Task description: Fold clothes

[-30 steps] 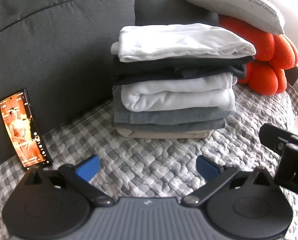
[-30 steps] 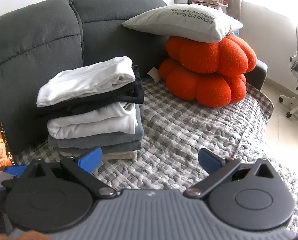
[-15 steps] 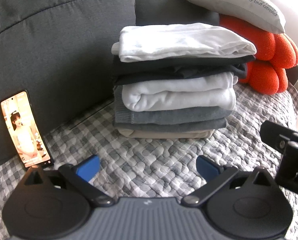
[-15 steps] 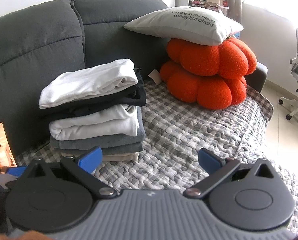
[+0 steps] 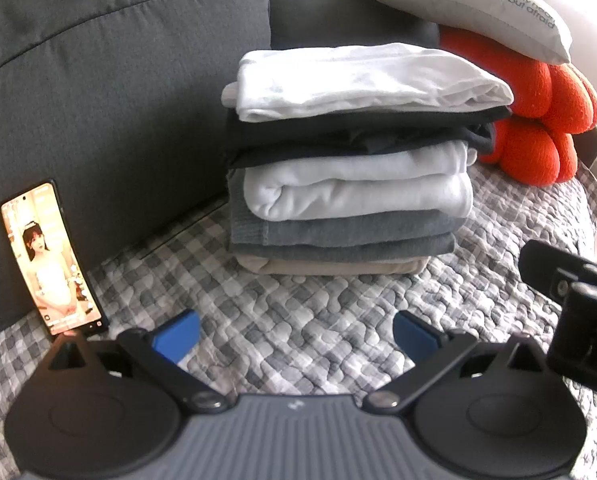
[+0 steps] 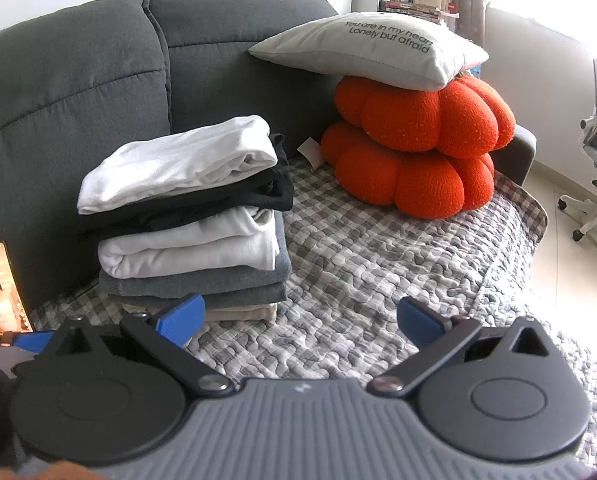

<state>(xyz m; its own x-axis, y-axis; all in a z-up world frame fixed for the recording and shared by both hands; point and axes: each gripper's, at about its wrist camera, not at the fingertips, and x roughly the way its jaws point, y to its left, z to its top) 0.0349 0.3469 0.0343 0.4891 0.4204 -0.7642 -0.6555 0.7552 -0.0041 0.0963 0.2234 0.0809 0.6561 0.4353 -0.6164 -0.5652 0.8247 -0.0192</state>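
Left gripper [image 5: 294, 336] and right gripper [image 6: 300, 322]: both with jaws apart, gripping nothing, above the quilt [image 6: 378, 264]. Folded stack [image 5: 346, 160] sits on the quilt against the sofa [image 5: 98, 80]. Phone [image 5: 50, 260] leans left of the stack.

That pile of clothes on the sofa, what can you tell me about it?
The stack of folded clothes holds soft layers: white on top, then black, thick white, grey, and beige at the bottom. It sits upright and fairly neat on the checked quilt, close to the dark grey sofa back. Neither gripper touches it.
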